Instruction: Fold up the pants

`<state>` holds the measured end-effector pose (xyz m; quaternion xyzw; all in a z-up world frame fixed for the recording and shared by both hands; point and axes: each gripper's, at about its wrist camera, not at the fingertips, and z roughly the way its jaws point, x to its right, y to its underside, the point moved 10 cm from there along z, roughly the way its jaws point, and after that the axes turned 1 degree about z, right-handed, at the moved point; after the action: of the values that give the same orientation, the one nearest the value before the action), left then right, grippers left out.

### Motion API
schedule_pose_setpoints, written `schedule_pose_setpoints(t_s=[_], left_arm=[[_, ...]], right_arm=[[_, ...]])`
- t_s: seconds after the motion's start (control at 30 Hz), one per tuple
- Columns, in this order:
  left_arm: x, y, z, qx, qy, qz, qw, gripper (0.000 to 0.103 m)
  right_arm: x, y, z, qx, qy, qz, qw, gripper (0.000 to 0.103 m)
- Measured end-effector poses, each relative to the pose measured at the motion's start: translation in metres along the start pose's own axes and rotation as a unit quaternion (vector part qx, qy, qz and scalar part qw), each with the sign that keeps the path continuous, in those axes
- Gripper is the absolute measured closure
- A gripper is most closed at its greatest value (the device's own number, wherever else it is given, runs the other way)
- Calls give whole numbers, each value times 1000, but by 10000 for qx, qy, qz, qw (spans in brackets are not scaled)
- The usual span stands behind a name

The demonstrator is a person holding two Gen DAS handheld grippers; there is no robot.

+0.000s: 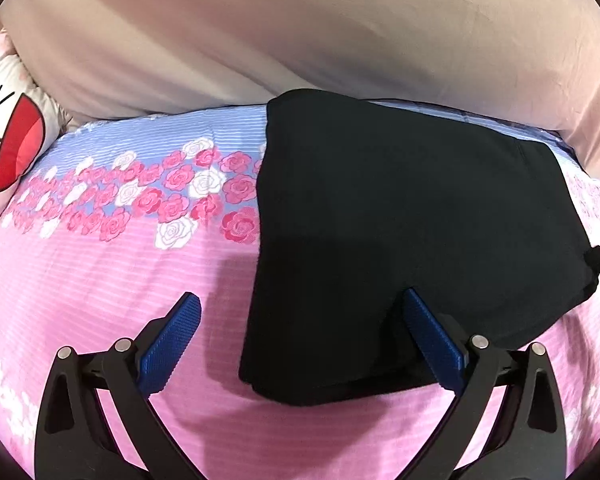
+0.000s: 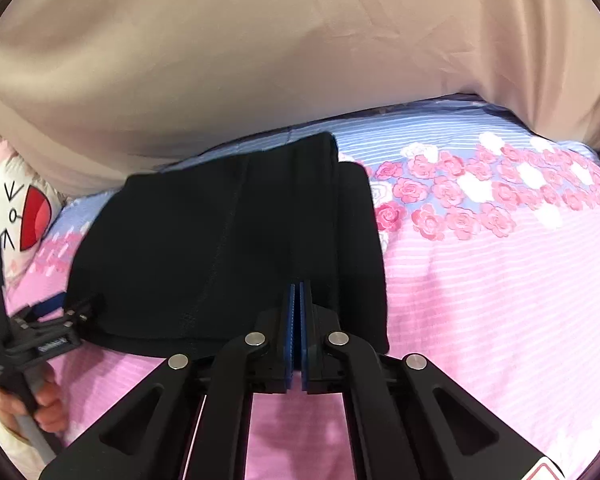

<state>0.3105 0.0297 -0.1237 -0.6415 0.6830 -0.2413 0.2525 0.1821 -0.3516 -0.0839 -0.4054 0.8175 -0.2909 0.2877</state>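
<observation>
Matt black cloth pants (image 1: pixel 400 220), ribbed blue fingers (image 1: pixel 172 344) (plastic-looking), smooth printed bedsheet (image 1: pixel 100 280)

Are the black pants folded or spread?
Folded: the black fabric pants lie as a compact stacked rectangle, layered edges showing, on the pink floral bedsheet.

Ahead of my fingers lay a pink-and-blue rose bedsheet (image 1: pixel 112 264); beyond it hung a beige curtain (image 1: pixel 300 32), a cartoon pillow (image 1: pixel 8 136) far left.

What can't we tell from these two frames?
- Whether the shut right gripper pinches any pants cloth: right wrist view, black on black.
- Layers in the fold: both views show only the top.
- Pillow face: cut by the left wrist view's edge.
- Right gripper in left view: cropped at the rim.
</observation>
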Motion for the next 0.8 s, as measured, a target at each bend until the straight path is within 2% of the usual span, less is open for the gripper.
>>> schedule_pose_setpoints(t_s=[0.03, 0.07, 0.2, 0.3, 0.6, 0.8], left_arm=[[-1, 0, -7, 7, -49, -2, 10000, 6], [-2, 1, -15, 50, -82, 29, 9999, 6], [1, 4, -60, 404, -215, 224, 9987, 6], [3, 11, -82, 491, -196, 296, 9982, 6], [2, 43, -131, 534, -162, 330, 9979, 5], [-1, 68, -155, 560, -163, 369, 9976, 5]], right_arm=[[-1, 2, -13, 97, -45, 60, 9999, 96], [-7, 2, -20, 140, -92, 73, 9998, 95], [-15, 15, -60, 371, -130, 47, 9992, 95], [-17, 30, -82, 475, -76, 21, 9988, 95], [-33, 58, -123, 646, -30, -173, 9978, 93], [-42, 85, -135, 569, -124, -155, 9982, 93]])
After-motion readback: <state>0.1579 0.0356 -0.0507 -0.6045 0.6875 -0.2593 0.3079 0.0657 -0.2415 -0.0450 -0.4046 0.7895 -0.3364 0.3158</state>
